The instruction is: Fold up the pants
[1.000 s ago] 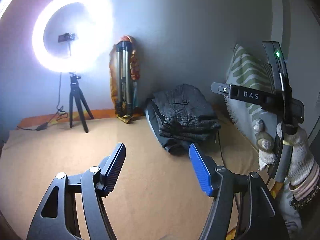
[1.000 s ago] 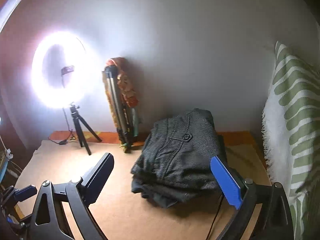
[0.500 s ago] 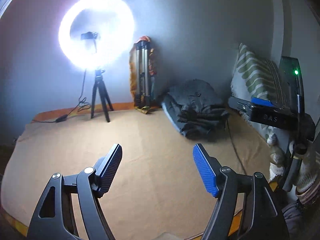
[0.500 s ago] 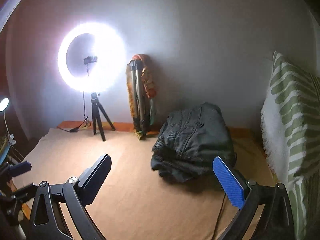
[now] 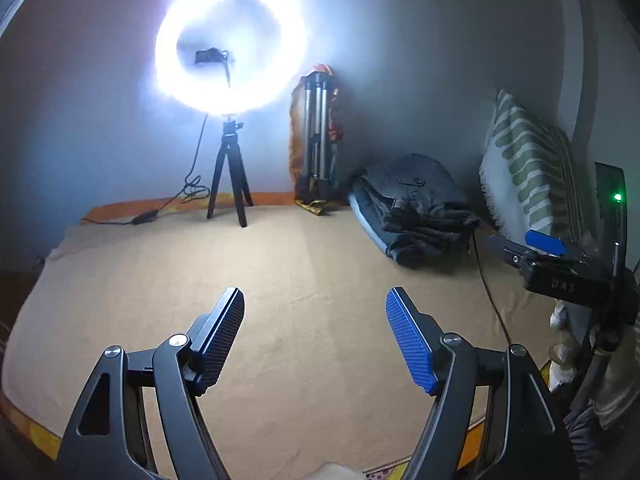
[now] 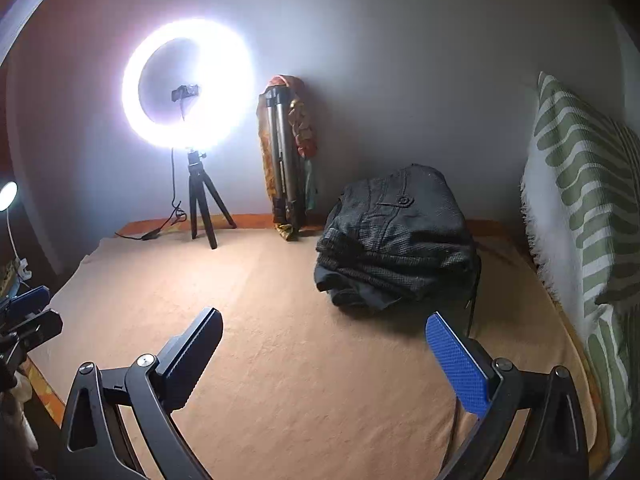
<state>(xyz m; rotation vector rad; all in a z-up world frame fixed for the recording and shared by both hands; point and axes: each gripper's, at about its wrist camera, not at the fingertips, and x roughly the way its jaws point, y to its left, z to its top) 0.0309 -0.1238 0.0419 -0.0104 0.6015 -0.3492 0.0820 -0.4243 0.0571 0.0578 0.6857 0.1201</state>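
A stack of folded dark grey pants [image 5: 416, 208] lies at the far right of the tan bed cover [image 5: 304, 280], near the wall; it also shows in the right wrist view [image 6: 396, 244]. My left gripper [image 5: 316, 332] is open and empty, held above the cover well short of the stack. My right gripper [image 6: 324, 352] is open and empty, closer to the stack, which lies beyond and between its fingers. The right gripper body [image 5: 560, 268] shows at the right edge of the left wrist view, the left gripper [image 6: 28, 320] at the left edge of the right wrist view.
A bright ring light on a small tripod [image 5: 230, 80] stands at the back left, its cable [image 5: 168, 208] trailing left. A folded tripod [image 5: 316, 140] leans on the wall. A green-striped pillow [image 6: 588, 208] stands along the right side. A black cable [image 6: 472, 308] runs beside the pants.
Both grippers have pulled back from the pants stack, which now sits farther away. The left view has swung right to left, bringing the ring light toward centre. Both stayed open.
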